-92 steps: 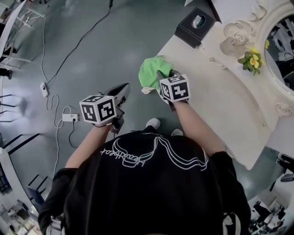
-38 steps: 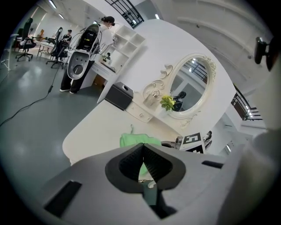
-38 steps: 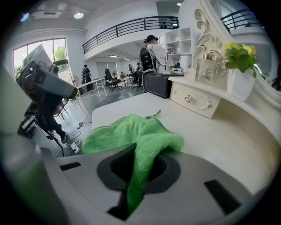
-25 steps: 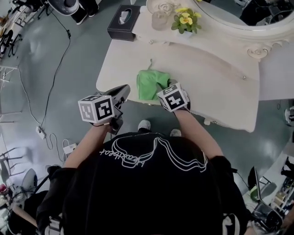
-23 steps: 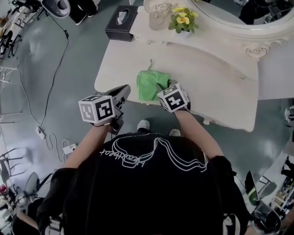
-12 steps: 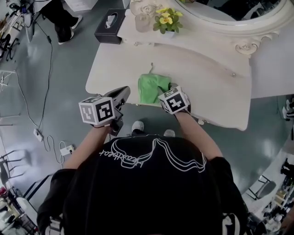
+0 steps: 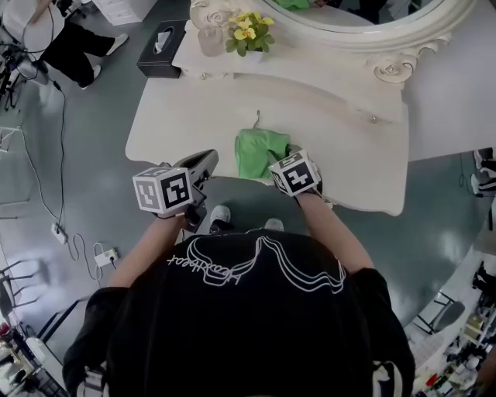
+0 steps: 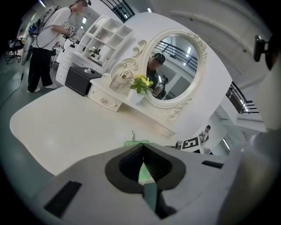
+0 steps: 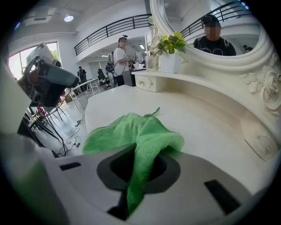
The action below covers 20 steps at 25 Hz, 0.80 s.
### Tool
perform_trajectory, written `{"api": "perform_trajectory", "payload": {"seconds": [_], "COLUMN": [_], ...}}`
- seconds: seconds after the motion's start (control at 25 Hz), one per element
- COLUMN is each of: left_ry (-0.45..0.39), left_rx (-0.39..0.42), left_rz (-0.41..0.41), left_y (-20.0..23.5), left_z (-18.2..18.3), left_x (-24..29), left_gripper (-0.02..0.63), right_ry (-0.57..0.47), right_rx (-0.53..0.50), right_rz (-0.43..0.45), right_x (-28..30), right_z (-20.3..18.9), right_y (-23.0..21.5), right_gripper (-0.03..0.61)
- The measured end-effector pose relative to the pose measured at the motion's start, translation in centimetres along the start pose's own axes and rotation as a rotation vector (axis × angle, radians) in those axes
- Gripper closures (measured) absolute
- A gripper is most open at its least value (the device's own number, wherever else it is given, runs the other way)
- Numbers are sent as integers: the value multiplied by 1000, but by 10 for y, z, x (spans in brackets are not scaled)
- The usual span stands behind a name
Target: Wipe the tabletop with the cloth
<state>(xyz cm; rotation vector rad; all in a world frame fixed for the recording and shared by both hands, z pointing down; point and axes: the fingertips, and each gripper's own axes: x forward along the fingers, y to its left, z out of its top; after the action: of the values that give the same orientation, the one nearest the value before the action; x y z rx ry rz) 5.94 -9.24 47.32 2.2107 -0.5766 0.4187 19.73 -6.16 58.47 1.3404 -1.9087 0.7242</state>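
Note:
A green cloth [image 7: 258, 150] lies bunched on the cream tabletop [image 7: 325, 116], near the middle of its front edge. My right gripper [image 7: 279, 160] is shut on the cloth's near end. In the right gripper view a fold of the cloth [image 9: 131, 129] runs up between the jaws of the right gripper [image 9: 145, 154] and spreads onto the tabletop [image 9: 210, 127]. My left gripper [image 7: 203, 163] hangs over the floor just off the table's front edge, left of the cloth, shut and holding nothing. In its own view the left gripper [image 8: 141, 149] has its jaws together, with the cloth [image 8: 137, 143] beyond them.
At the back of the table stand an oval mirror [image 7: 349, 12], a pot of yellow flowers [image 7: 249, 32], a glass [image 7: 209, 39] and a black tissue box [image 7: 161, 48]. A person [image 7: 58, 39] stands on the grey floor at far left, near cables [image 7: 77, 240].
My right gripper has dragged the cloth rightward along the table's front edge, from the left corner toward the middle. The left gripper has stayed shut beside the table.

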Motion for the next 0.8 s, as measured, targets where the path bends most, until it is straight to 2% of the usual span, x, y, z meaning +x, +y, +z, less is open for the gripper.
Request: {"api": "perform_trajectory", "payload": {"seconds": [0.8], "left_ry": [-11], "left_rx": [12], "left_rz": [-20], "left_y": [-76], "left_z": [-37], "left_x": [48], "left_gripper": [609], "right_ry": [-1], "right_rx": [29], "right_rz": [-41], "right_x": [-59], "right_z": [-68], "right_y": [-66], "right_gripper": [551]}}
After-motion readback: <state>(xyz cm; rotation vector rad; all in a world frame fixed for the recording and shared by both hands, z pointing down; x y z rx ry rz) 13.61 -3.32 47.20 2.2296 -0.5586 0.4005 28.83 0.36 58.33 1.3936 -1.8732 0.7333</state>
